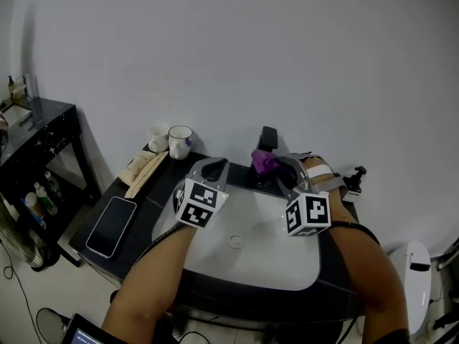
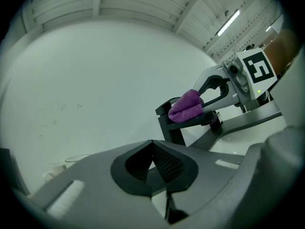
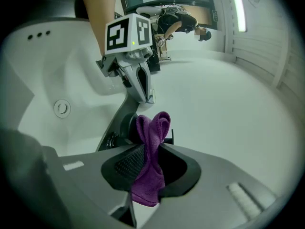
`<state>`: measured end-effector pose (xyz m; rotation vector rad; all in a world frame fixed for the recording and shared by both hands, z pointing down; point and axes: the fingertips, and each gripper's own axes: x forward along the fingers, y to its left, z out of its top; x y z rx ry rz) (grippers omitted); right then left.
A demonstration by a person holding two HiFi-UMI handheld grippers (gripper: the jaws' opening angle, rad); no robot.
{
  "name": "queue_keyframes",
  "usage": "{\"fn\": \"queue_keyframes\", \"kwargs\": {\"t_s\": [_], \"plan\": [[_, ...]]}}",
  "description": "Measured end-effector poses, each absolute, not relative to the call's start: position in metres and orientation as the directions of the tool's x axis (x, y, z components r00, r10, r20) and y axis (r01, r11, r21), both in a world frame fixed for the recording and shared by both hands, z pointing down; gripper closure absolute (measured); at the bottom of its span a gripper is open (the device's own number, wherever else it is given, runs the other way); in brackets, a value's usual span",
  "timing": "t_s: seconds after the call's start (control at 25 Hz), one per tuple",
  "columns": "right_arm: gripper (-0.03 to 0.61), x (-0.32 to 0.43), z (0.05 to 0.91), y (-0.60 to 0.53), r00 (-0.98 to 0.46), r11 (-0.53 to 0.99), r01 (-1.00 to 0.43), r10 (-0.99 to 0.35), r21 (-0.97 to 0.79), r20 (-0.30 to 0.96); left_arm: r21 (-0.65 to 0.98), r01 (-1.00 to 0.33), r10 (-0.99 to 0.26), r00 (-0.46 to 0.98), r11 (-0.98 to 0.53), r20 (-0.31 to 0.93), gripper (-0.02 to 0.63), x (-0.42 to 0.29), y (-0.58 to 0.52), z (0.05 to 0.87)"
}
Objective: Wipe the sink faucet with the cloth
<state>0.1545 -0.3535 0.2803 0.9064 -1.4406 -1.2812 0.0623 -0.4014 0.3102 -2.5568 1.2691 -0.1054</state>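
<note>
**White basin, dark counter: purple cloth at the faucet**

Nearest the person is the white sink [image 1: 287, 267], set into a dark counter [image 1: 154, 199], with its round drain [image 1: 235, 241] in the middle of the bowl. Both forearms reach across it.

The left gripper [image 1: 215, 168] hovers over the sink's back left rim. Its own view shows the jaws brought together with nothing between them.

The right gripper [image 1: 278, 168] is just right of it, near the back of the basin. Its jaws are clamped on a purple cloth [image 3: 151, 166], which bunches up above them. In the left gripper view the cloth lies on top of the black faucet [image 2: 171, 128], touching it.

On the counter to the left lies a dark phone [image 1: 112, 225]. Further back there are some pale wooden pieces [image 1: 143, 169] and two white cups [image 1: 180, 141] side by side. A black side table [image 1: 36, 131] stands at the far left, and a plain white wall [image 1: 251, 49] rises behind everything.
</note>
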Motion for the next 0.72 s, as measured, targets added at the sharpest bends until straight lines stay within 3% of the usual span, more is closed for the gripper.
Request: {"fn": "queue_keyframes", "kwargs": {"t_s": [0.48,0.72], "plan": [[0.486,0.142,0.288,-0.287,-0.325,0.144,0.115,-0.930,0.983,0.174,-0.300,-0.759,-0.789,0.613,-0.578,-0.030,0.597,0.063,-0.397,0.318],[0.486,0.141,0.313,-0.277,-0.336,0.182,0.065,-0.922,0.981,0.194,-0.236,-0.803,-0.818,0.573,-0.548,-0.053,0.597,0.044,-0.403,0.311]]}}
